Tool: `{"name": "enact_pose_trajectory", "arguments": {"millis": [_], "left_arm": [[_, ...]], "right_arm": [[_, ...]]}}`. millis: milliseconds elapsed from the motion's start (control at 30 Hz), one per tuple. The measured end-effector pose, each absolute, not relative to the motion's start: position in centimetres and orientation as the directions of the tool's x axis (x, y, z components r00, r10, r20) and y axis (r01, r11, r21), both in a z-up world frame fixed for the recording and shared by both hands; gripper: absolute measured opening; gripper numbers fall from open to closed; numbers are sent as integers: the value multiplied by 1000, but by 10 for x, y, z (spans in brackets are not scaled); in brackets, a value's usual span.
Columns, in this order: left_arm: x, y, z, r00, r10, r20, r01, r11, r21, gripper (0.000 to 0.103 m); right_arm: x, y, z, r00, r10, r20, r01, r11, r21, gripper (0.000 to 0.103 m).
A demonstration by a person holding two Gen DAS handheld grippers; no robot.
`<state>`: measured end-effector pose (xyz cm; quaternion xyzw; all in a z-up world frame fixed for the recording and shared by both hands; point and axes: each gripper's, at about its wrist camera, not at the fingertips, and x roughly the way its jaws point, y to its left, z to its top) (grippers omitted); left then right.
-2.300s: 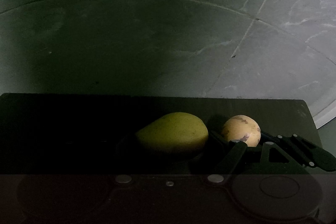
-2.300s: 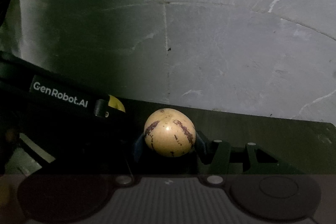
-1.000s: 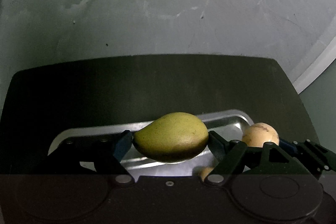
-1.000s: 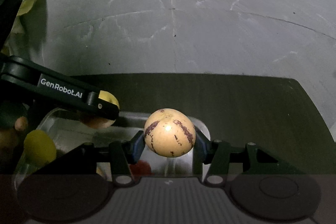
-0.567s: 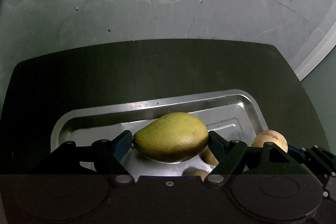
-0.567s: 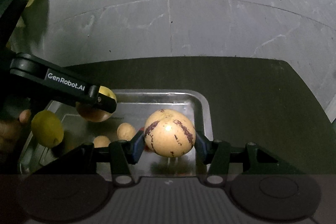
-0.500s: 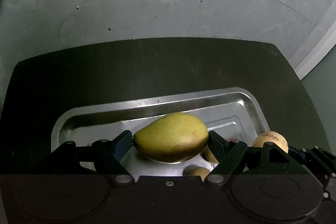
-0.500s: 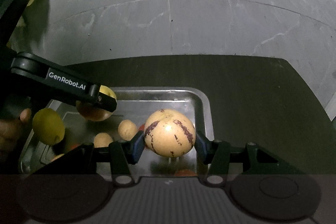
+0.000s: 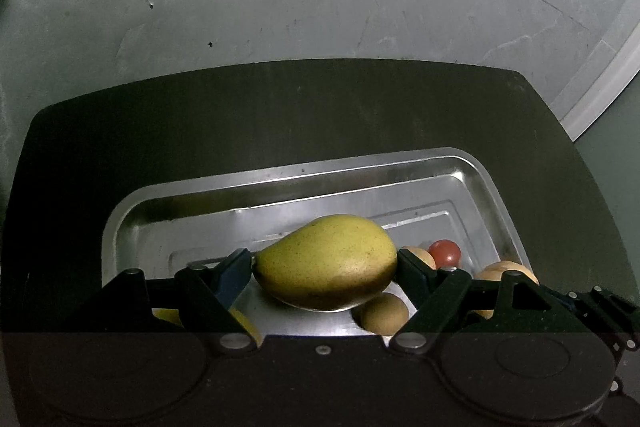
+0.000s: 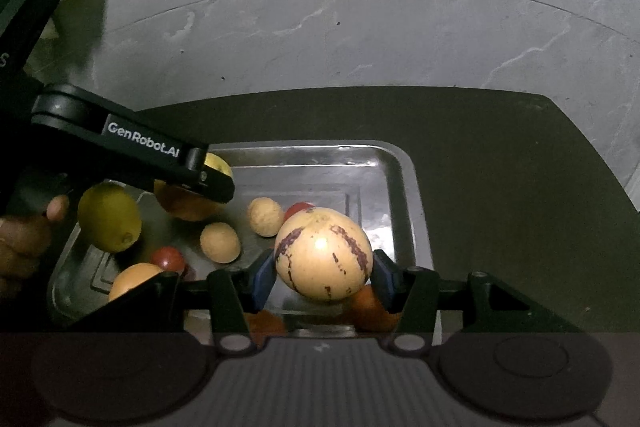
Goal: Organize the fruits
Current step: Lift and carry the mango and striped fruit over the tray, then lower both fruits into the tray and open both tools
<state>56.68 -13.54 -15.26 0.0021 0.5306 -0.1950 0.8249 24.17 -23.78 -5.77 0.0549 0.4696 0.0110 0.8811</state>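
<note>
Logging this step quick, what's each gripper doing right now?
Left gripper: shut on the green mango, above the metal tray.
Right gripper: shut on the streaked yellow melon.

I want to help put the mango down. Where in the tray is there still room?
The far half of the metal tray, behind the mango, is bare. So is the dark table around it. The near end is crowded with small tan fruits and a lemon.

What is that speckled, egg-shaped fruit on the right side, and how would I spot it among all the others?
Start at the metal tray on the dark table. Over its right end, the right tongs are closed on a pale cream fruit. Unlike the plain tan balls, the red ones and the green-yellow mango nearby, it alone carries dark purple streaks.
</note>
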Motion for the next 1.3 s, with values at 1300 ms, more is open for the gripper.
{"name": "enact_pose_trajectory", "arguments": {"millis": [1300], "left_arm": [[560, -122, -148, 372, -289, -882, 293, 938, -183, 79]], "right_arm": [[264, -216, -78, 560, 158, -814, -78, 987, 139, 56]]}}
